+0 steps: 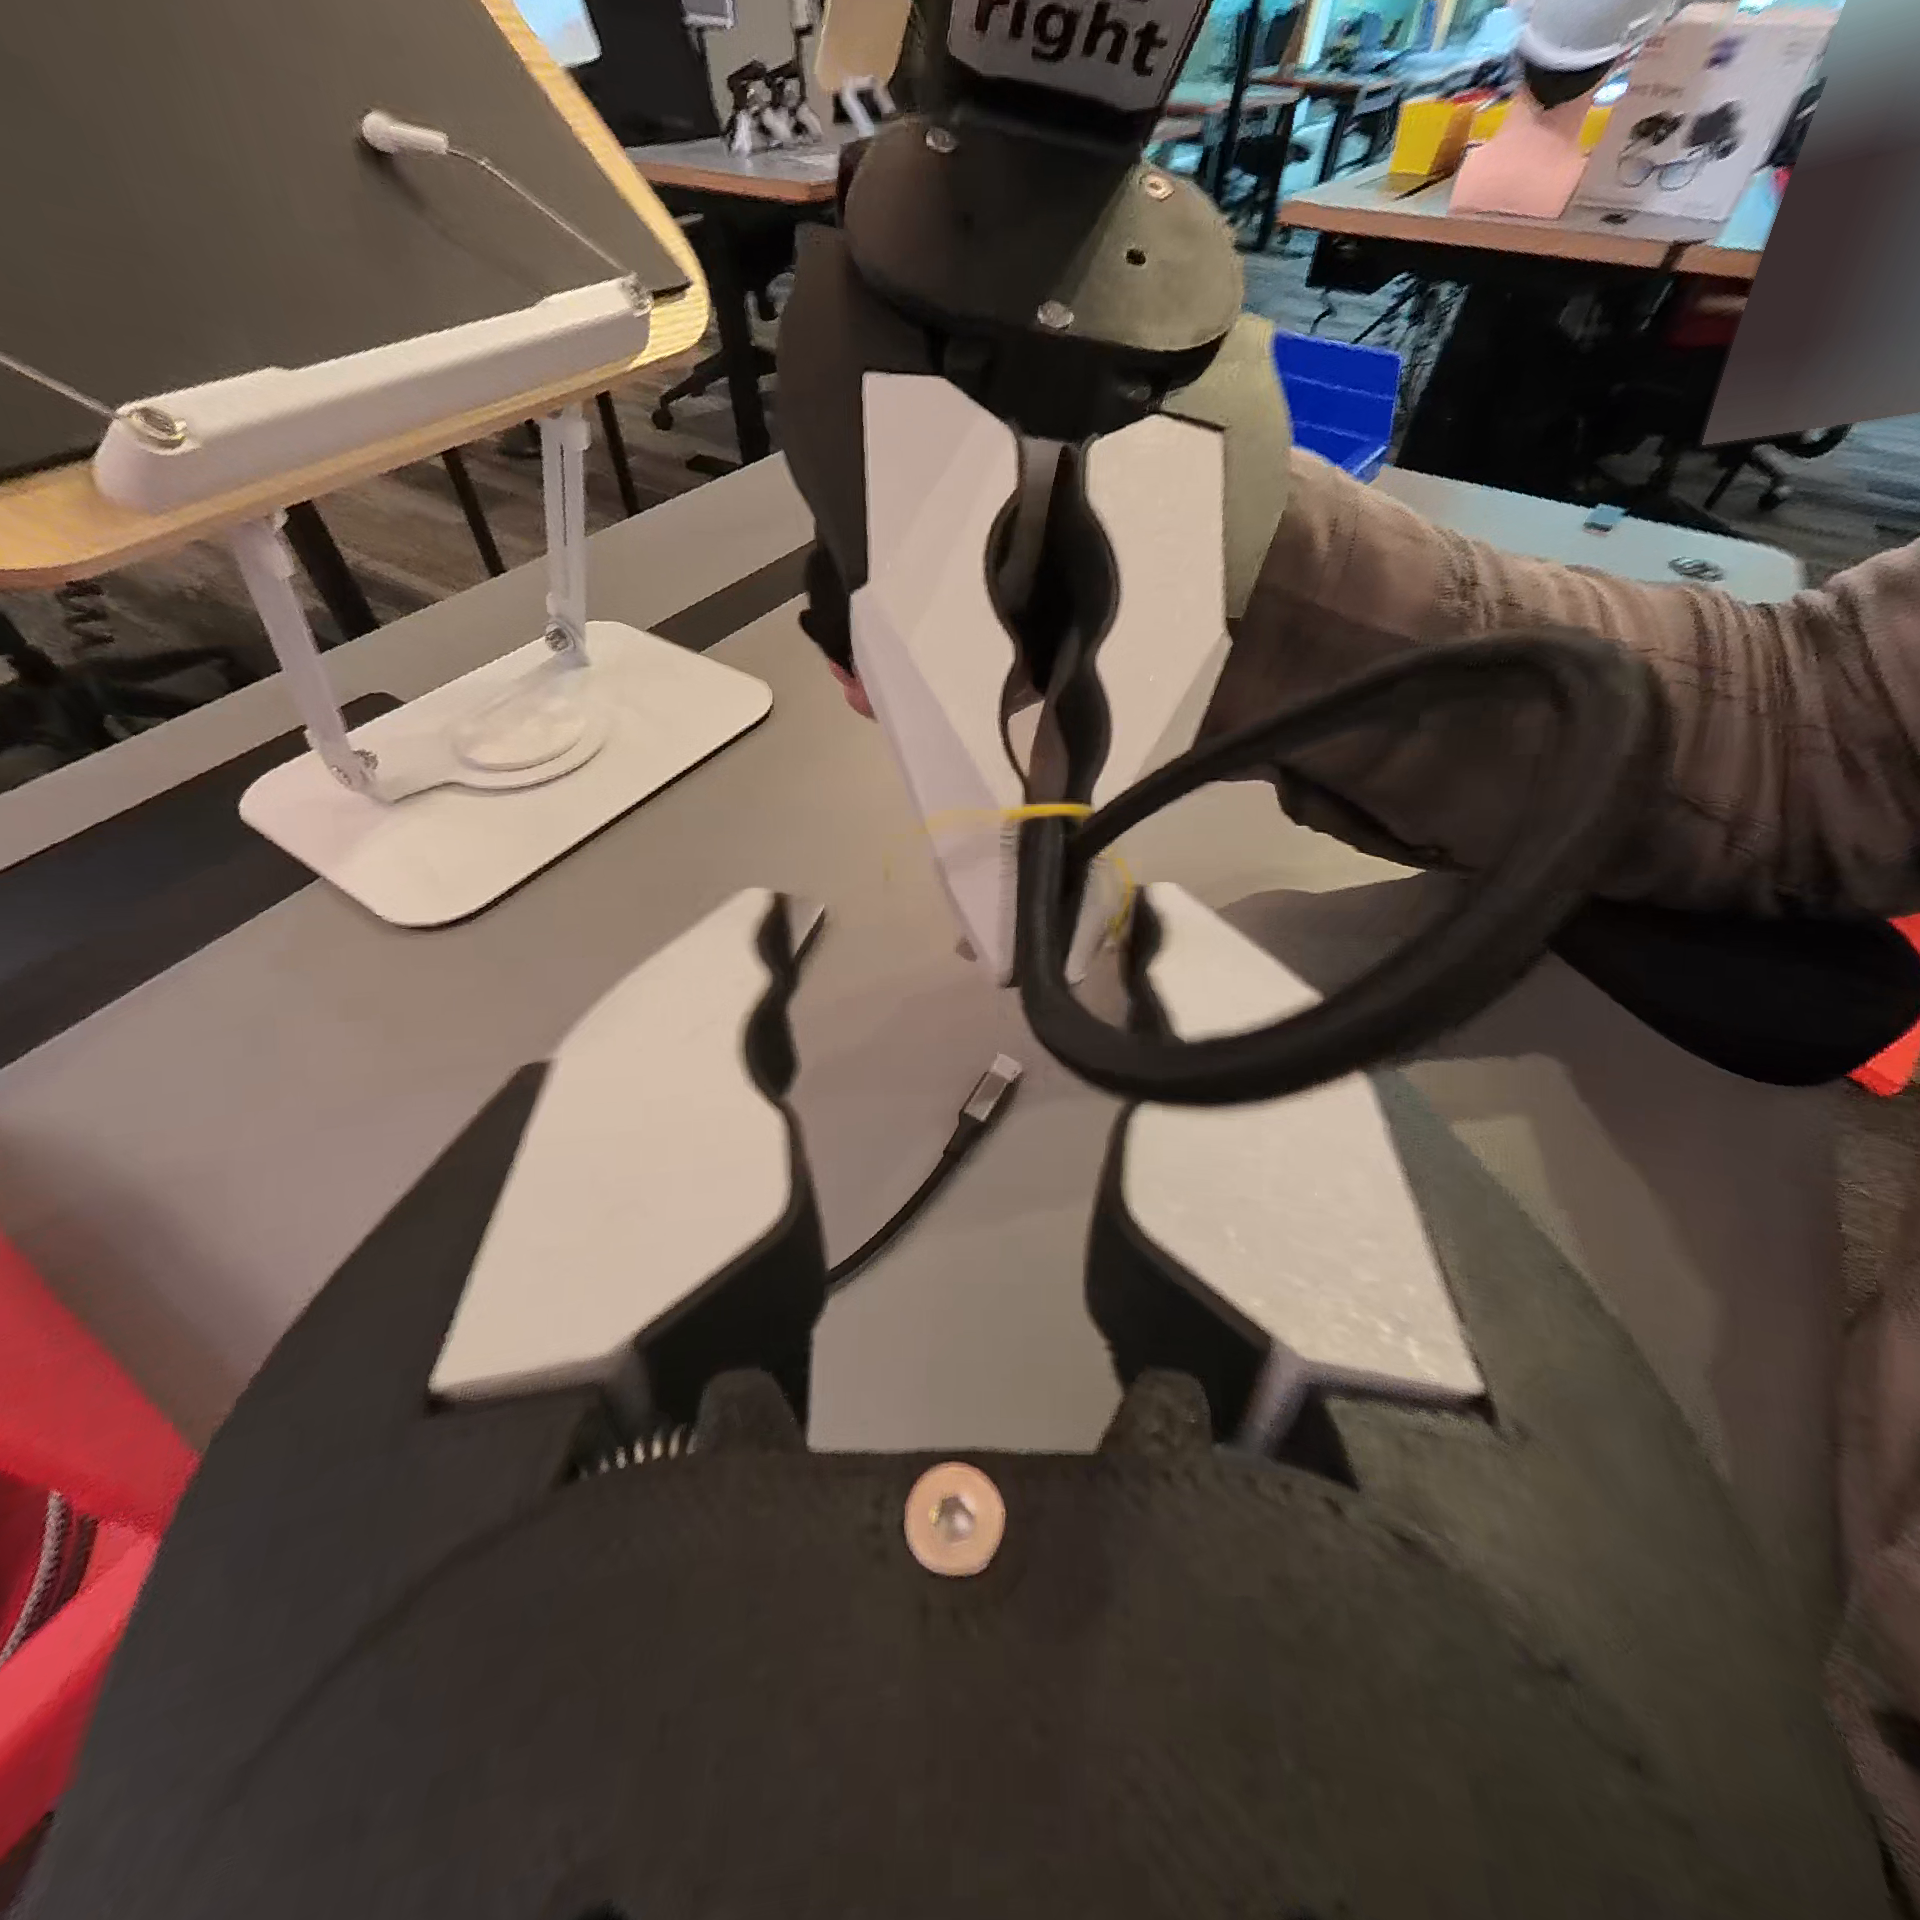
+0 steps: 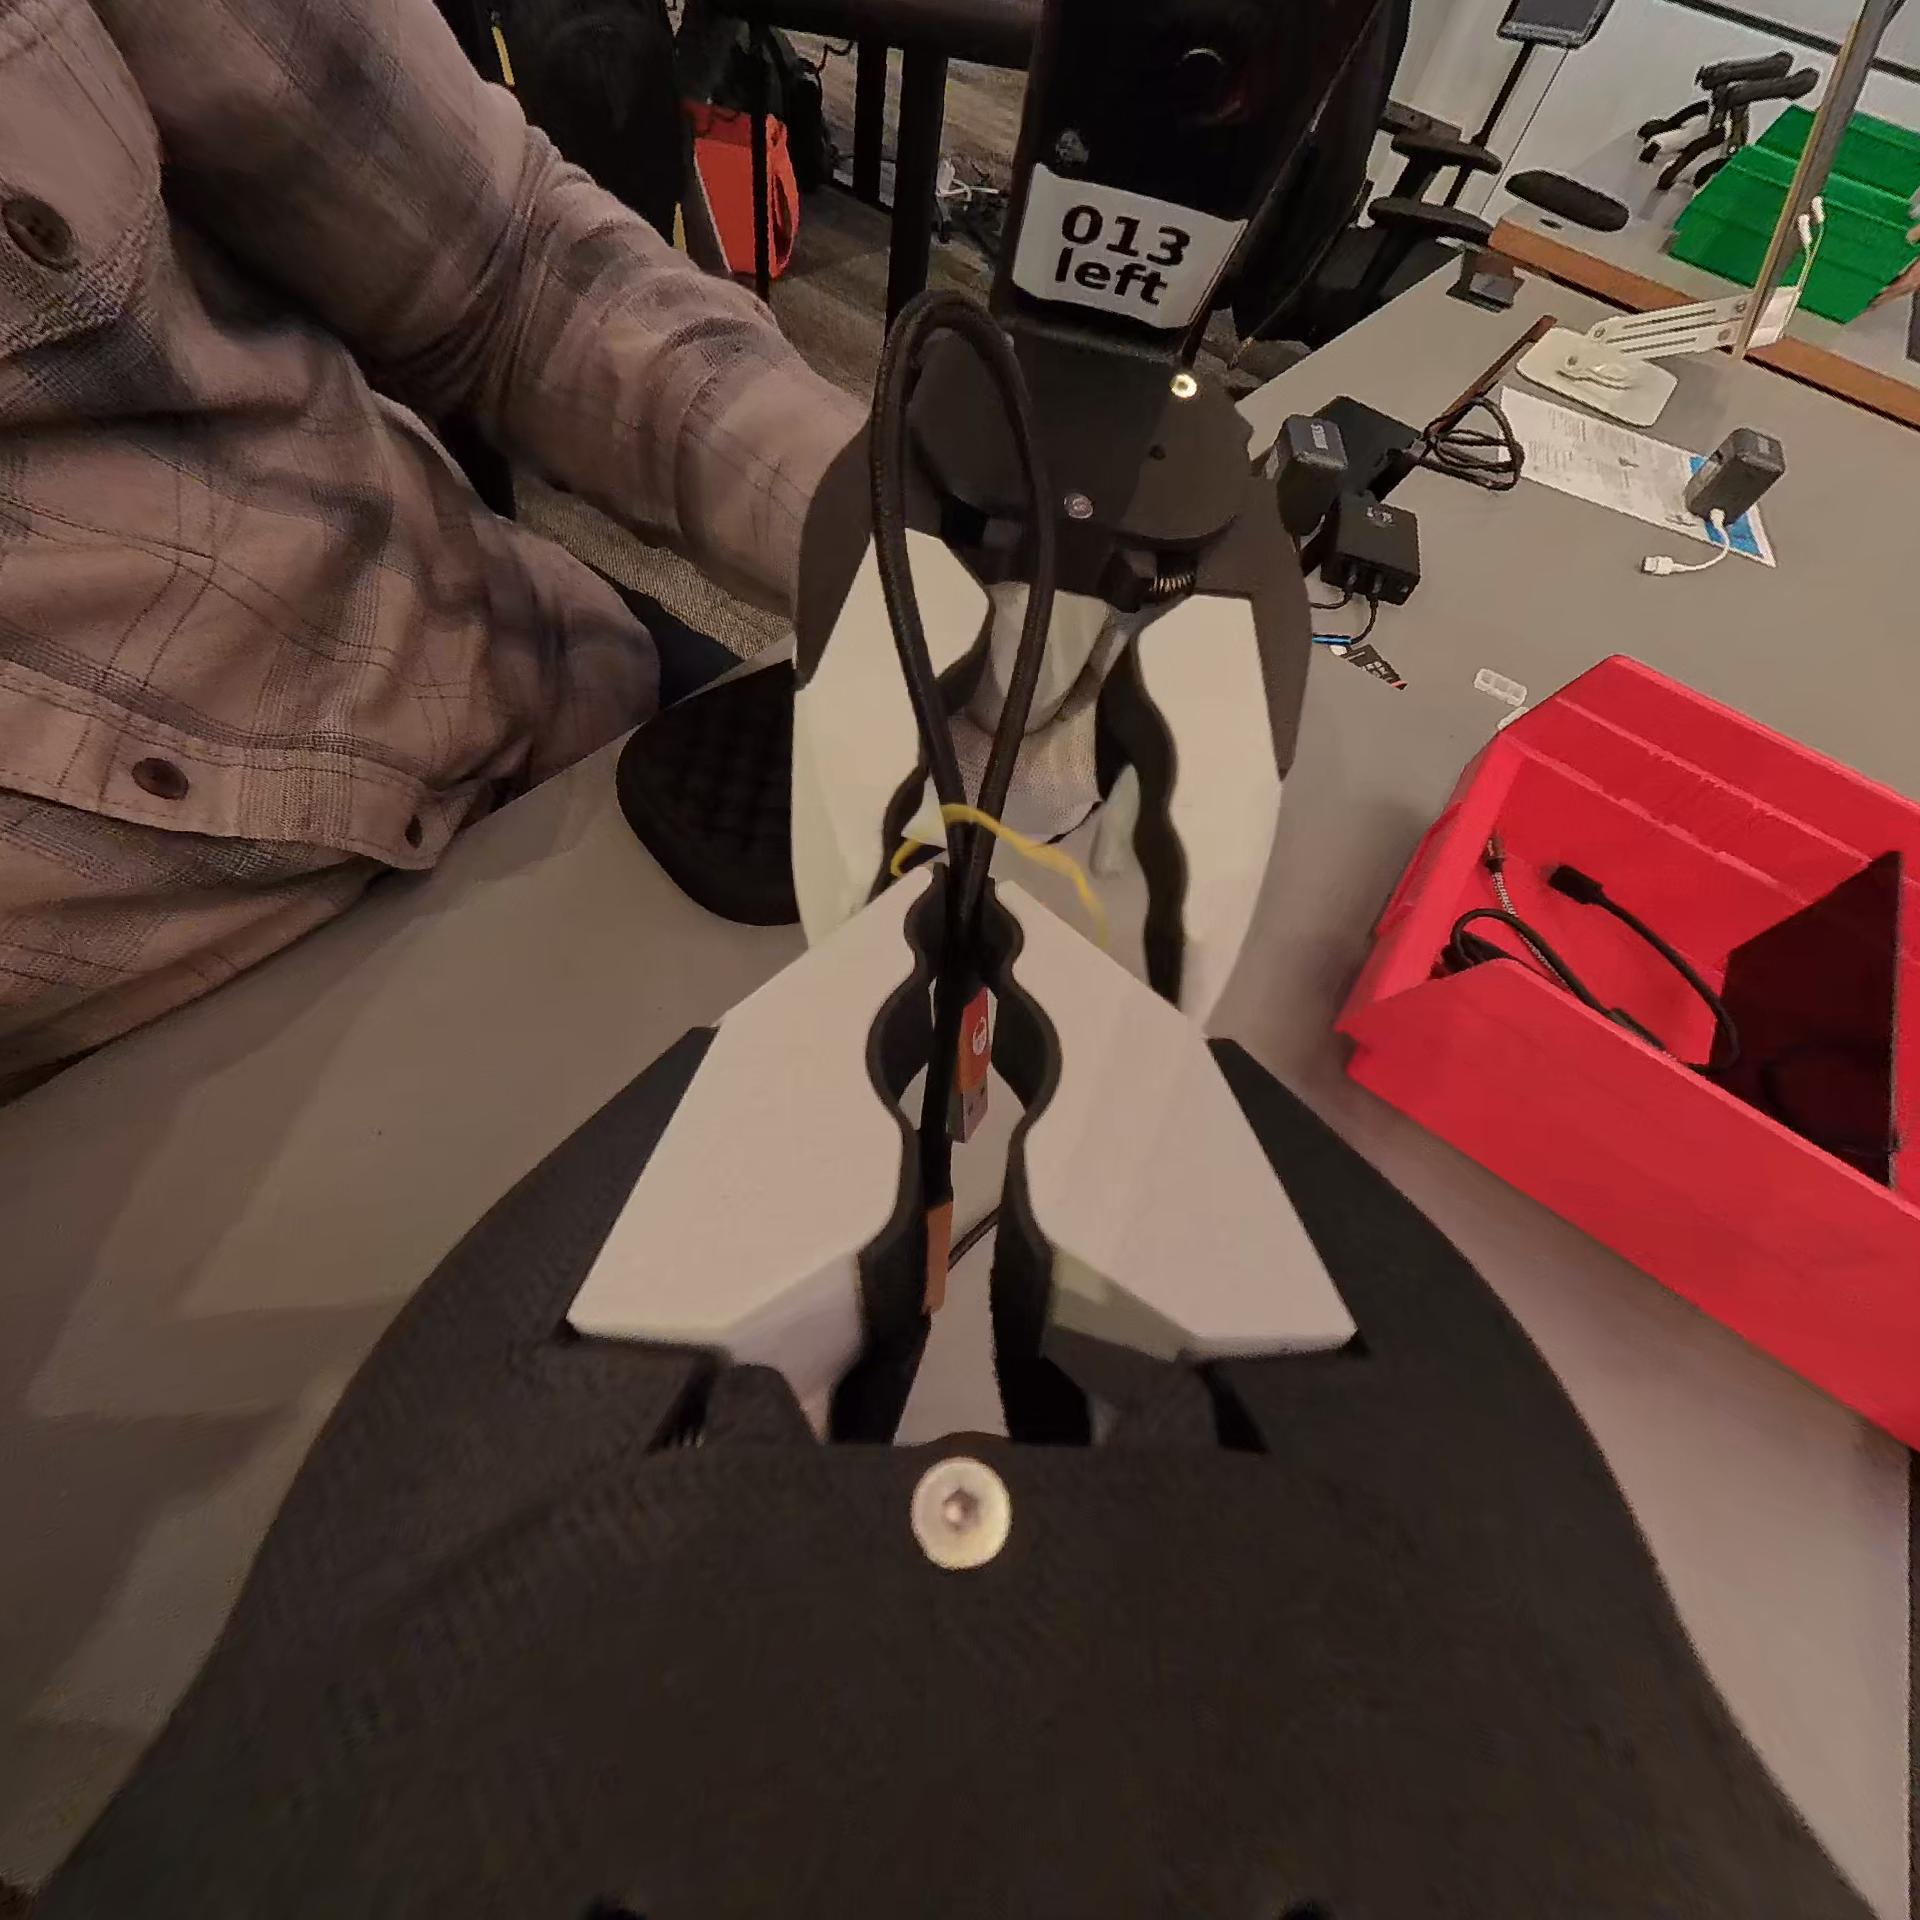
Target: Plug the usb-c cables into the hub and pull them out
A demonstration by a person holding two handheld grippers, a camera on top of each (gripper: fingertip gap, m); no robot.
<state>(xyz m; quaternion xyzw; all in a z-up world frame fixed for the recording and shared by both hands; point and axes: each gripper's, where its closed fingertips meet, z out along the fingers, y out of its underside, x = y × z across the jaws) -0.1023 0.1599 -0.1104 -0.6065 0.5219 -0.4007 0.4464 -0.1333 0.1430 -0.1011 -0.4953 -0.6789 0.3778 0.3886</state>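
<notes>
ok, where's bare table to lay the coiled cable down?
Free: grey table between the sleeve and right gripper; also between stand base and left gripper. Crowded: the red bin side, chargers beyond.

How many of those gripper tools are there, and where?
2. The right gripper is clamped on a looped black cable. The left gripper faces it, open over the grey table.
</notes>
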